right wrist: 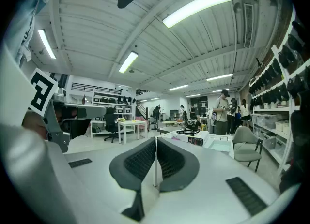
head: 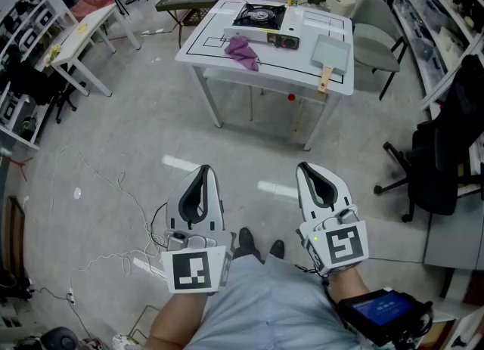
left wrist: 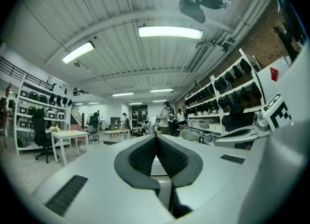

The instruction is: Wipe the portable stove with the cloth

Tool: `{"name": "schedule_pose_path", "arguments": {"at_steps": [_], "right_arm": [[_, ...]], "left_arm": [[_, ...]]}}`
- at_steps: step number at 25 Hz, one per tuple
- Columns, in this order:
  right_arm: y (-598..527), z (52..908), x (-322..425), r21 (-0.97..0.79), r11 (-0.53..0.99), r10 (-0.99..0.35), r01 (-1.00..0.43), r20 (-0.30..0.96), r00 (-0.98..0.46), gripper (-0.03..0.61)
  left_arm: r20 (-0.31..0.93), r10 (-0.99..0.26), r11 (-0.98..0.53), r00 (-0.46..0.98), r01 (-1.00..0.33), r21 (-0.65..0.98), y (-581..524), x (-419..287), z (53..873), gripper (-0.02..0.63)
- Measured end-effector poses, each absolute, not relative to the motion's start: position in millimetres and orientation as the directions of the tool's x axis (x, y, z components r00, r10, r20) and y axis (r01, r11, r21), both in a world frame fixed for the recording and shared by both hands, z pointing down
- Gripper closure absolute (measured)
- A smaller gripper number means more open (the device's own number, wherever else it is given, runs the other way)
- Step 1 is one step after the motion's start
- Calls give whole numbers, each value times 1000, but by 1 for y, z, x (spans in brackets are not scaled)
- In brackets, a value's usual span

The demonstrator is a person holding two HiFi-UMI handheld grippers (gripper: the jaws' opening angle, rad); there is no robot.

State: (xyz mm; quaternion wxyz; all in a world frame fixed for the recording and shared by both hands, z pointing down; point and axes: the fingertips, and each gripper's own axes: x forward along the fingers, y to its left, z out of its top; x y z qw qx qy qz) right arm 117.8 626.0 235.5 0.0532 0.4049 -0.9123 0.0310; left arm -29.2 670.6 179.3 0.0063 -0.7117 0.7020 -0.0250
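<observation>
We hold our left gripper (head: 203, 171) and right gripper (head: 305, 168) side by side close to our body. Each has its jaws pressed together with nothing between them. Well ahead, across the grey floor (head: 144, 114), stands a white square table (head: 281, 63). On it sits the white portable stove with a black burner top (head: 261, 22), and the crumpled purple cloth (head: 242, 52) lies just beside the stove's front edge.
</observation>
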Motion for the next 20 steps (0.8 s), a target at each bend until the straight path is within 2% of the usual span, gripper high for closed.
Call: {"name": "schedule_pose_path", "arguments": {"at_steps": [12, 20], "right_arm": [[596, 226, 75, -32, 700, -708, -713, 102, -699, 525], [573, 202, 29, 13, 658, -752, -753, 64, -656, 525]], "left_arm": [[2, -1000, -23, 23, -998, -65, 637, -69, 171, 594], [-53, -997, -52, 56, -996, -72, 615, -117, 148, 594]]}}
